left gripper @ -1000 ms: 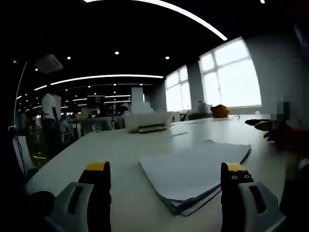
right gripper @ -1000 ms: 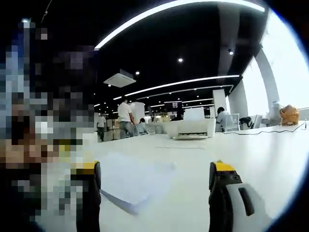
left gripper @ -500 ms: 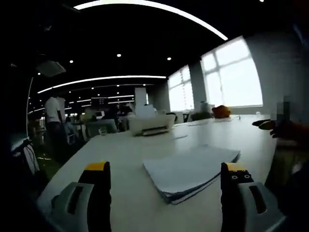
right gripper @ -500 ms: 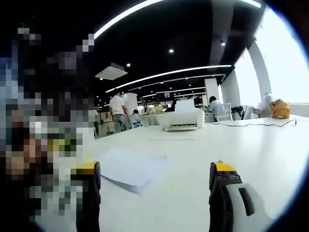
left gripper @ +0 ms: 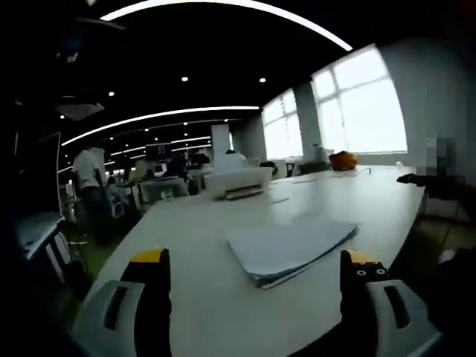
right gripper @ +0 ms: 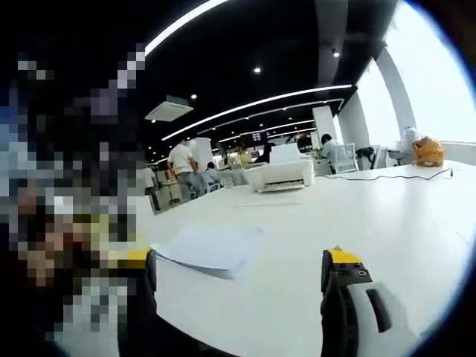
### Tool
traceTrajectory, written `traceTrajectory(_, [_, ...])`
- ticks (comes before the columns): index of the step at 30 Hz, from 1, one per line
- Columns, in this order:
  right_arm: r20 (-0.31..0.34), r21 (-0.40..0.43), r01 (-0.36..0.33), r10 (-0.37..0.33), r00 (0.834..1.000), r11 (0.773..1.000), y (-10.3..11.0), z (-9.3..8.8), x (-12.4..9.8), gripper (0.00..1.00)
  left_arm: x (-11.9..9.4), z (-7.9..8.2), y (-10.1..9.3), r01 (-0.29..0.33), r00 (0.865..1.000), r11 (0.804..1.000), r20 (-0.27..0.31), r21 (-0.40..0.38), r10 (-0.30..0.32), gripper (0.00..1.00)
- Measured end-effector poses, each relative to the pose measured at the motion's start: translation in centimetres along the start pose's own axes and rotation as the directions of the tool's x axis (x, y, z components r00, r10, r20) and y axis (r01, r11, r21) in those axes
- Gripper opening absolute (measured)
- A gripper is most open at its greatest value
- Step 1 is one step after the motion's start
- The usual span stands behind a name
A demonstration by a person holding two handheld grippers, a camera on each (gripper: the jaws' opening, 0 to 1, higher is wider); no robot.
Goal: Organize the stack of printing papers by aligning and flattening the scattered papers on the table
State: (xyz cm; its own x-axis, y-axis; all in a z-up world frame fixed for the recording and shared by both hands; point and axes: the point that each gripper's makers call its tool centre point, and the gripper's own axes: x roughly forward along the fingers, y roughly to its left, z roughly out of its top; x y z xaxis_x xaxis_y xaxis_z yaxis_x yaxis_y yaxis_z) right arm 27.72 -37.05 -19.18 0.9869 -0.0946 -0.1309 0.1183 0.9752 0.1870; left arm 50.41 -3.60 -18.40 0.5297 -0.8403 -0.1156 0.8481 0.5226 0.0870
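A stack of white printing papers lies flat on the white table, its edges roughly lined up. My left gripper hangs open before the table's near edge, short of the stack, with nothing between its fingers. In the right gripper view the same stack of papers sits left of centre on the table. My right gripper is open too, held back from the stack and empty. The other gripper, in a hand, shows at the right edge of the left gripper view.
A white printer stands at the far end of the table, also the printer in the right gripper view. An orange object and a cable lie near the windows. People stand among desks at the back left.
Both cameras have pulled back and risen, so the stack looks smaller and farther off. The table's near edge has come into view. The papers lie as before.
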Motion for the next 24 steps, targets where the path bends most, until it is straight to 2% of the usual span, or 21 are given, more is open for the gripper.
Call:
traceTrajectory(5, [-0.054, -0.05, 0.036, -0.038, 0.998, 0.998, -0.5, -0.9, -0.8, 0.9, -1.0, -1.0, 0.2, -0.012, 0.999, 1.0, -0.039, 0.026, 0.014, 0.97])
traceTrajectory(8, [-0.079, -0.058, 0.037, -0.041, 0.996, 0.998, -0.4, -1.3, -1.0, 0.9, -1.3, -1.5, 0.4, -0.01, 0.999, 1.0, -0.052, 0.011, 0.011, 0.97])
traceTrajectory(20, [-0.103, -0.108, 0.011, -0.022, 0.994, 0.994, 1.7, -0.8, -0.9, 0.9, -1.1, -0.7, 0.5, 0.001, 0.999, 1.0, -0.05, 0.015, 0.0, 0.97])
traceTrajectory(24, [-0.102, -0.099, 0.015, -0.025, 0.994, 0.995, 1.5, -0.8, -0.9, 0.9, -1.1, -0.5, 0.4, 0.0, 0.999, 1.0, -0.044, 0.001, 0.0, 0.97])
